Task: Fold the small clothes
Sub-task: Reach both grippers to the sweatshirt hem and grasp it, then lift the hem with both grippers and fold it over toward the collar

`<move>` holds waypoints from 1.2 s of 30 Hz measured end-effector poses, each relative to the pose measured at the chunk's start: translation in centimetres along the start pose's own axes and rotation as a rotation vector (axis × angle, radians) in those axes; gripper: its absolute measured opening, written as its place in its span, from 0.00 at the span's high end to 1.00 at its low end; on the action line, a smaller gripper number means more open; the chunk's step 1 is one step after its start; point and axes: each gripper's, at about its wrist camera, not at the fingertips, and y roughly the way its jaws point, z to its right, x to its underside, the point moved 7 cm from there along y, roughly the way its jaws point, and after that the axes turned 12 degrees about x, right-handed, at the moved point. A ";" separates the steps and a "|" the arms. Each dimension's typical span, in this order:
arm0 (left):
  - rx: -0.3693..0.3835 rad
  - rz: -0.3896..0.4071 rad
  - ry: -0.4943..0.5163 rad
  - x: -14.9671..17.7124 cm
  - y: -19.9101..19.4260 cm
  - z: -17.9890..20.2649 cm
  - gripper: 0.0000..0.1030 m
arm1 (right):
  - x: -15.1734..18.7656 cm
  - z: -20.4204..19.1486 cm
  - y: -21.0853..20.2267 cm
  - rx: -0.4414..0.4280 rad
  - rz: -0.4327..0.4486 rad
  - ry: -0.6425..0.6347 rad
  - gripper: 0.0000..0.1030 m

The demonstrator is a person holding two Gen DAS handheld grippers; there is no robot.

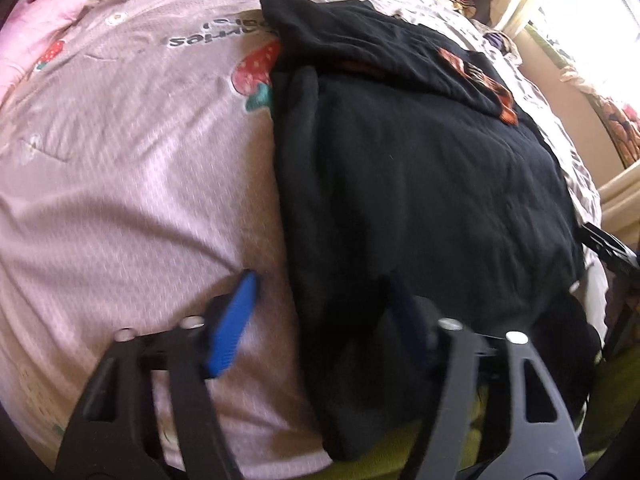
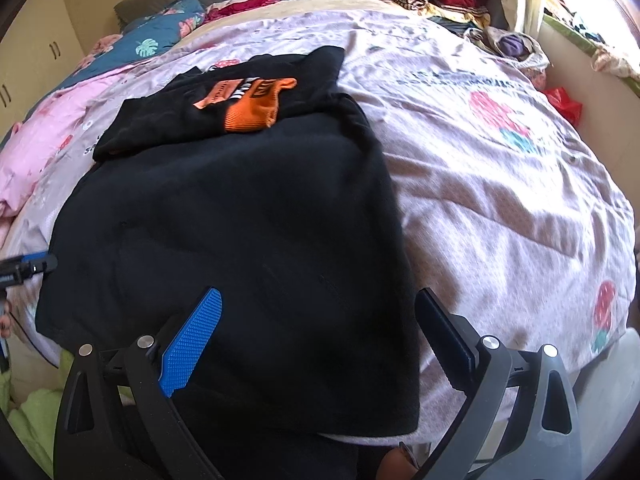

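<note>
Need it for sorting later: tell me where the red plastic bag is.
In the right wrist view, the red plastic bag lies at the far right, off the pink bedspread's edge, below the window.

You have a black garment (image 2: 240, 240) spread flat on the bed, its near edge hanging toward you. On its far end lies a smaller folded black piece (image 2: 224, 100) with an orange and white print, touching it and slightly skewed.

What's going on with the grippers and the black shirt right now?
Left gripper open, astride black shirt edge. Right gripper open over near hem. Nothing blocking.
</note>
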 end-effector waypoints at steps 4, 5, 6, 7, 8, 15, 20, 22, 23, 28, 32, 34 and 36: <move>0.083 -0.044 -0.026 1.6 -0.2 0.8 0.70 | 0.8 0.3 -0.2 -0.032 -0.011 -0.007 0.06; 0.092 -0.056 -0.027 2.0 0.0 1.0 0.70 | 1.0 0.4 -0.3 -0.042 -0.015 -0.003 0.06; 0.104 -0.073 -0.027 2.5 0.2 1.2 0.70 | 1.1 0.5 -0.3 -0.051 -0.018 -0.001 0.07; 0.116 -0.092 -0.029 3.0 0.5 1.5 0.70 | 1.3 0.6 -0.3 -0.066 -0.024 0.006 0.07; 0.125 -0.103 -0.034 3.5 0.6 1.6 0.70 | 1.6 0.8 -0.3 -0.079 -0.032 0.015 0.07; 0.141 -0.107 -0.033 4.7 1.0 2.2 0.70 | 3.2 1.9 0.1 -0.111 -0.086 0.023 0.24; 0.125 -0.097 -0.029 3.8 1.5 2.3 0.82 | 4.6 2.5 1.1 -0.121 -0.141 0.036 0.36; 0.132 -0.093 -0.032 3.6 1.4 2.2 0.90 | 4.8 2.7 1.0 -0.119 -0.138 0.037 0.60; 0.138 -0.091 -0.030 3.5 1.4 2.3 0.93 | 4.8 2.9 0.8 -0.117 -0.129 0.033 0.66; 0.168 -0.065 -0.015 2.5 0.3 2.7 0.97 | 4.0 3.4 -1.5 -0.116 -0.071 -0.001 0.91; 0.214 -0.007 -0.007 0.8 -1.7 3.1 0.97 | 2.4 3.7 -4.0 -0.156 0.002 0.013 0.92; 0.221 0.034 0.005 -0.5 -2.9 3.3 0.97 | 1.2 3.8 -5.0 -0.174 0.042 0.028 0.92; 0.224 0.067 0.011 -1.3 -3.9 3.3 0.97 | -0.2 3.8 -5.9 -0.192 0.083 0.044 0.92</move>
